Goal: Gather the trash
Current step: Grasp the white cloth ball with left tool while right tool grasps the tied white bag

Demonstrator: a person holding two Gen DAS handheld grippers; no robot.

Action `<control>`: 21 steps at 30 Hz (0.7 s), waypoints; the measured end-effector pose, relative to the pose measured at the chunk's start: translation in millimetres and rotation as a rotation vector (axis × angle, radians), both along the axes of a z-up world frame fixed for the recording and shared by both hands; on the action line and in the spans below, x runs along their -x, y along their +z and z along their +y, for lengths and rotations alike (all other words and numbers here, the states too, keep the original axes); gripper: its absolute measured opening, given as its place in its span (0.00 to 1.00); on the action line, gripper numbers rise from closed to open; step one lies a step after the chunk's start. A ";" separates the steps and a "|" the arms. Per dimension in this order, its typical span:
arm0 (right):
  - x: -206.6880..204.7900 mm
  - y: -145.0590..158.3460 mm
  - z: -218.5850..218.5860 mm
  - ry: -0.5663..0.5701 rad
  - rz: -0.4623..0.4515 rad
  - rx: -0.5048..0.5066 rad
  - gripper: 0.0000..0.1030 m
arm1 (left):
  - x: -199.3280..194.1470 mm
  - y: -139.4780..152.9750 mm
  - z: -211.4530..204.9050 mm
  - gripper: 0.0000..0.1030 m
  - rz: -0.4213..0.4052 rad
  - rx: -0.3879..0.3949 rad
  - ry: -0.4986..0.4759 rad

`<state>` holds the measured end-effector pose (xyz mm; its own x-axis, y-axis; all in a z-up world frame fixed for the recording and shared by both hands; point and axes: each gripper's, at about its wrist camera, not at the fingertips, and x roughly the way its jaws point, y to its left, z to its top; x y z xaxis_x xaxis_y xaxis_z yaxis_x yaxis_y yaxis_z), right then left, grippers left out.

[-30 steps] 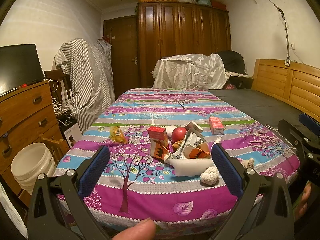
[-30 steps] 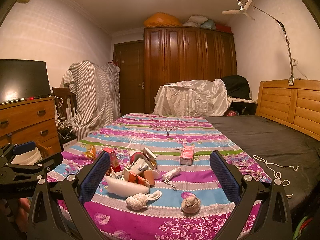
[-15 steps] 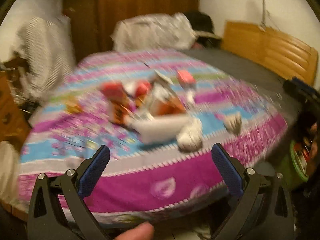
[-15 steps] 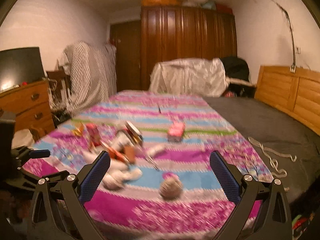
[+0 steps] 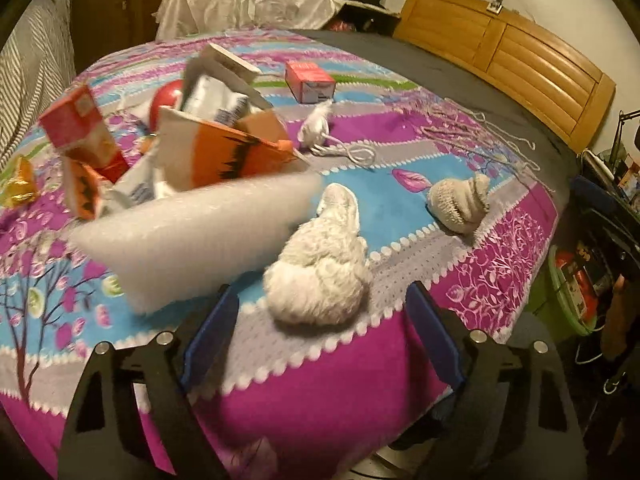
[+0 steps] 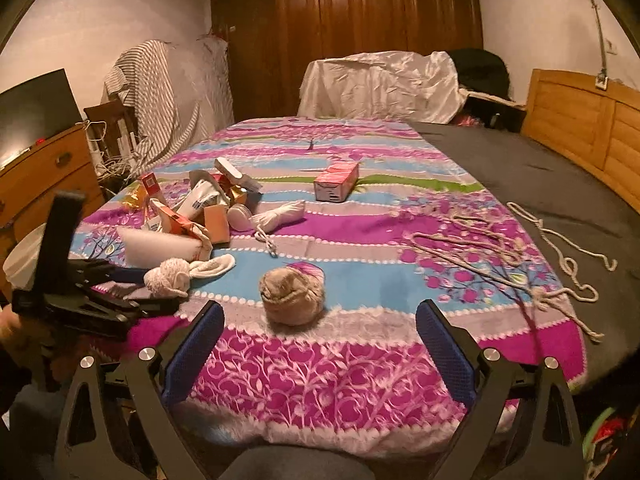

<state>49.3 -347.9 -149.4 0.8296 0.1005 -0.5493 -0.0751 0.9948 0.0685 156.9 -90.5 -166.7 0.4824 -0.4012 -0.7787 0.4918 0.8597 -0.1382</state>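
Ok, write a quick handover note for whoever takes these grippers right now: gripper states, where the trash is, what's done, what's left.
Left gripper: empty, fingers closing, aimed at the white sock ball near the bed's front edge.
Right gripper: open, empty, facing the tan sock ball.
Trash: torn cartons, bubble wrap, red box, gold wrapper and cord, all on the bedspread.
Green bin on the floor right of the bed.
Done: nothing picked from the bed yet.
Left: everything.

A dark wooden wardrobe (image 6: 376, 32) stood against pale walls (image 6: 120, 12); a wooden headboard (image 6: 580, 120) flanked the bed (image 6: 500, 168), a dresser (image 6: 40, 184) opposite.
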 end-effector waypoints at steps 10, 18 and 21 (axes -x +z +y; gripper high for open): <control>-87.4 4.2 6.0 0.110 0.122 -0.205 0.69 | -18.7 -4.3 -4.8 0.39 0.013 -0.001 0.040; -238.9 -18.8 23.3 0.087 0.440 -0.377 0.60 | -11.8 -1.6 13.0 0.38 0.025 0.030 0.064; -280.9 -41.9 30.9 0.036 0.547 -0.401 0.60 | -11.0 -1.0 17.5 0.38 0.026 0.036 0.061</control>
